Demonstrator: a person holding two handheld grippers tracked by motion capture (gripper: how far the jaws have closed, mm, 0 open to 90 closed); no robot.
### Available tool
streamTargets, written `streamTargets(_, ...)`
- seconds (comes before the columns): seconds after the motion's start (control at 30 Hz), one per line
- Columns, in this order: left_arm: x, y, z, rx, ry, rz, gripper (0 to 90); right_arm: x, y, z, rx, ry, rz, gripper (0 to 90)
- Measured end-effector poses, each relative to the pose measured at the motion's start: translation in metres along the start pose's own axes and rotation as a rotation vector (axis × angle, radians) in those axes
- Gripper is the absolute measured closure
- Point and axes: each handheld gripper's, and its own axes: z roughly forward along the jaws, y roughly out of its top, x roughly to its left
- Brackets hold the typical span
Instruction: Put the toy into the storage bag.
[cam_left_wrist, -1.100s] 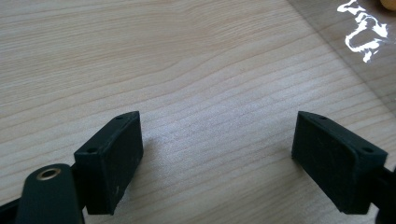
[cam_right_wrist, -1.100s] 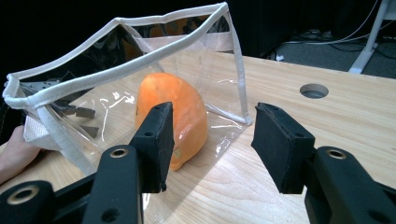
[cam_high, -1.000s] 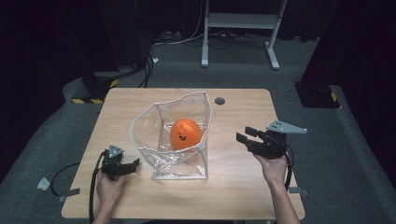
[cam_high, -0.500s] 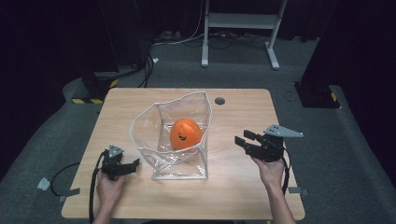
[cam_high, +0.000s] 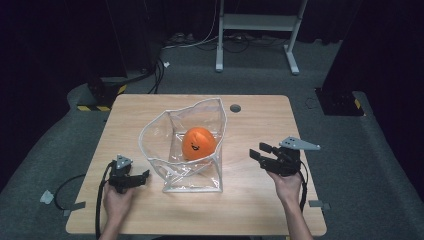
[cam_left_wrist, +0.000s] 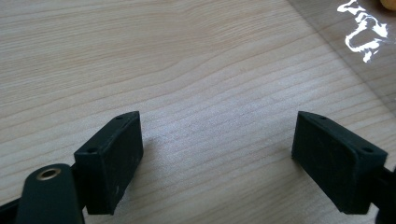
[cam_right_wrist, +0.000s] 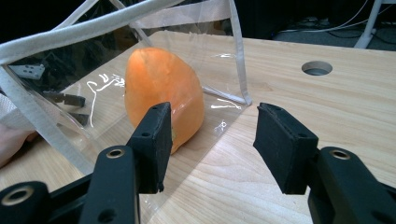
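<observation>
Judged step: bring both grippers to the clear bag (cam_high: 182, 150) that contains the orange toy (cam_high: 198, 143), then take hold of it.

Nearest the person, at 7 o'clock from the bag, the left gripper (cam_high: 145, 175) rests low over the table (cam_high: 260, 210). Its jaws stand wide apart and empty, just beside the bag's near-left corner but not touching it. At 3 o'clock from the bag, the right gripper (cam_high: 257, 151) is held above the table. Its jaws are also spread and grip nothing, and it is apart from the bag wall.

Procedure, as a judgement:
1. Pin or pinch the near-left corner or white rim with the left gripper, so the light bag does not slide.
2. Approach the bag's right edge with the right gripper, jaws level with the seam (cam_right_wrist: 238, 51).
3. Close on the trim, not on the slack film, which is likely to crumple and slip.

The toy sits inside the bag, toward its far right wall. Beyond it, at 1 o'clock, lies the cable hole (cam_high: 235, 108).

View differences:
- The right gripper view shows the toy (cam_right_wrist: 163, 91) standing on the bag's floor panel, and that the right gripper (cam_right_wrist: 210, 135) lines up just right of it.
- The left gripper view gives bare wood between its jaws (cam_left_wrist: 217, 140) and a glint of film at the top right.
- The high view alone gives the bag's open mouth and both grippers together.
</observation>
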Motion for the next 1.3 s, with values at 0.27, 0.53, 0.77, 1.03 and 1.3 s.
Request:
streamTargets(0.27,0.000,0.000,0.000,0.000,0.000,0.000,16.6,-0.002,-0.008,0.004,0.012,-0.013,0.003,45.5)
streamTargets(0.53,0.000,0.000,0.000,0.000,0.000,0.000,16.6,-0.001,-0.013,0.007,0.016,-0.018,0.006,45.5)
streamTargets(0.77,0.000,0.000,0.000,0.000,0.000,0.000,16.6,-0.001,-0.016,0.010,0.024,-0.021,0.006,45.5)
streamTargets(1.03,0.000,0.000,0.000,-0.001,0.000,0.000,16.6,-0.001,-0.021,0.015,0.039,-0.028,0.004,45.4)
streamTargets(1.3,0.000,0.000,0.000,0.000,0.000,0.000,16.6,-0.001,-0.024,0.020,0.042,-0.032,0.008,45.4)
